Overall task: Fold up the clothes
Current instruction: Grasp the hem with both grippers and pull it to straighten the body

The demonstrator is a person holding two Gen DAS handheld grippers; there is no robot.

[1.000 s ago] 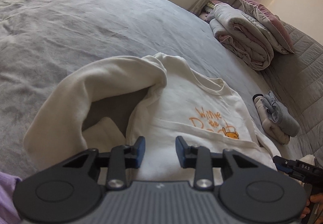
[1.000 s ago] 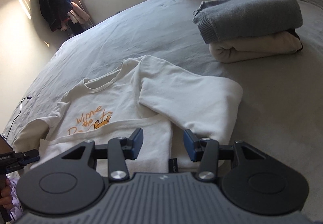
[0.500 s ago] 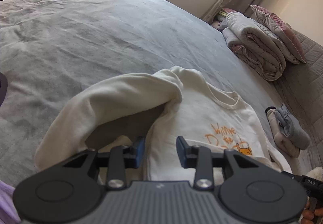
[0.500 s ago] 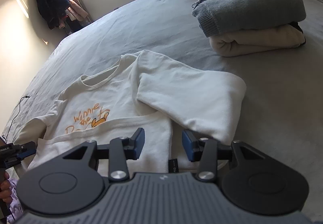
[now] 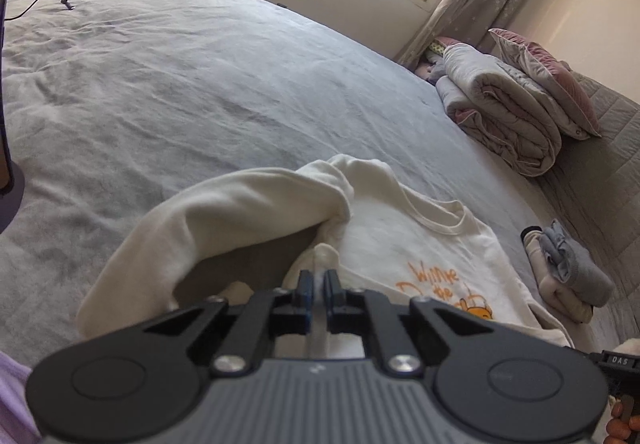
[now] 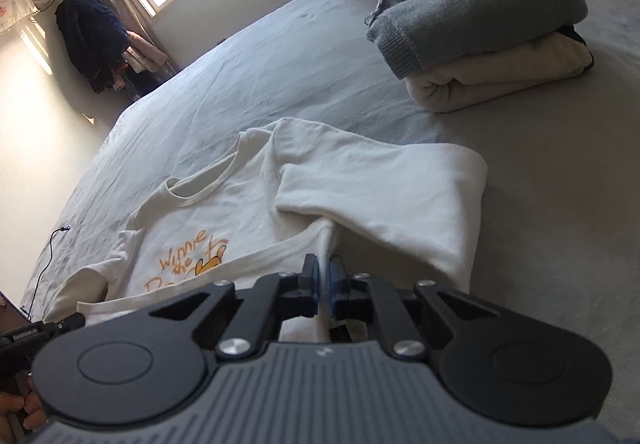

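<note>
You have both grippers pinched on the near hem of the cream sweatshirt (image 5: 400, 240), which lies face up near the front edge of the bed (image 5: 200, 92) with its collar pointing away from you. The left gripper (image 5: 316, 286) has its jaws together on a small ridge of fabric at the left hem corner, and the right gripper (image 6: 322, 272) is clamped the same way on the right hem corner — in each view a peak of cloth rises between the pads. The sleeves are not alike: the right sleeve (image 6: 392, 188) is already laid flat across the body, while the left sleeve (image 5: 224, 212) arches loosely beside the body, seemingly not yet tidy. The step in hand looks like the bottom-to-top fold. Next you likely need to lift both corners together, keep the hem taut and level between your hands, and carry it toward the collar so the printed front gets covered — watch that the loose left sleeve does not drag or bunch underneath. The folded stack (image 6: 492, 36) sits well apart toward the right side of the bed, with a rolled duvet (image 5: 504, 112) beyond it at the far edge.
</note>
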